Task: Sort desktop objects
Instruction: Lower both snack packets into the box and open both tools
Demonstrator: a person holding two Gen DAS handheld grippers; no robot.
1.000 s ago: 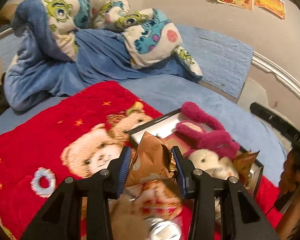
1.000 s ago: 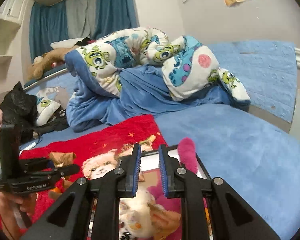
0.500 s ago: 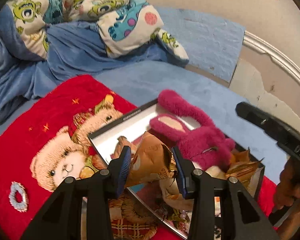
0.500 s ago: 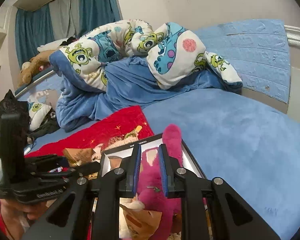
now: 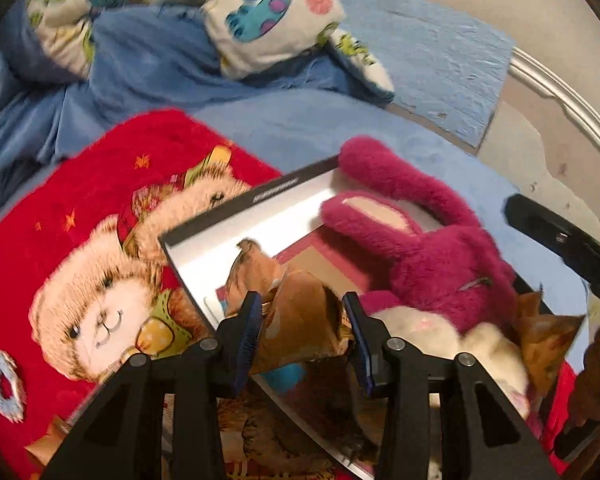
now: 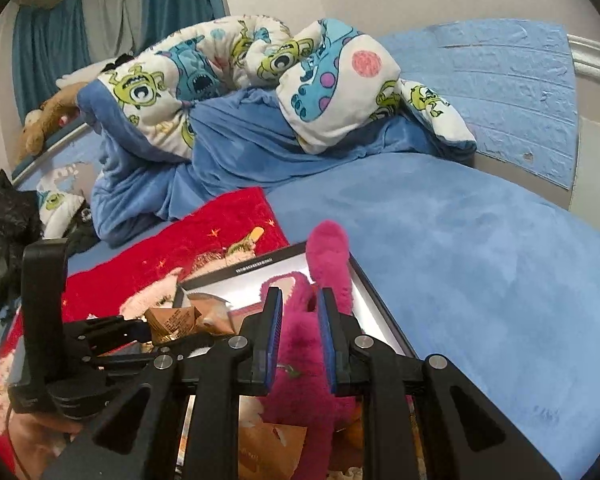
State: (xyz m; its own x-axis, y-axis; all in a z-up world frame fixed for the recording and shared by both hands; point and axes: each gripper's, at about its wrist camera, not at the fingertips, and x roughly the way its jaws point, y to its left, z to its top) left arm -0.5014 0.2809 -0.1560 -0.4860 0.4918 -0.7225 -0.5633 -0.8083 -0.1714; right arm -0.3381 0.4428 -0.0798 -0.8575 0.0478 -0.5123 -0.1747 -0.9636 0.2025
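Observation:
My left gripper (image 5: 302,304) is shut on a crumpled brown snack packet (image 5: 300,322) and holds it just above the near left corner of a black-rimmed box (image 5: 276,190). In the box lie a pink plush rabbit (image 5: 432,264), another brown packet (image 5: 252,268) and a third one (image 5: 548,336) at the right. My right gripper (image 6: 299,300) is shut with nothing between its fingers and hovers over the pink plush rabbit (image 6: 328,252). The right wrist view shows the held packet (image 6: 174,318) at the left, over the box rim (image 6: 260,266).
The box rests on a red bear-print blanket (image 5: 100,200) spread over a blue bed (image 6: 460,240). A rumpled cartoon-monster duvet (image 6: 220,80) is piled behind. A person's hand (image 6: 40,436) holds the left gripper. Black bags (image 6: 4,232) sit at the far left.
My left gripper has carried the packet forward and down, from over the blanket to over the box. The right gripper has sunk closer to the pink rabbit, still shut.

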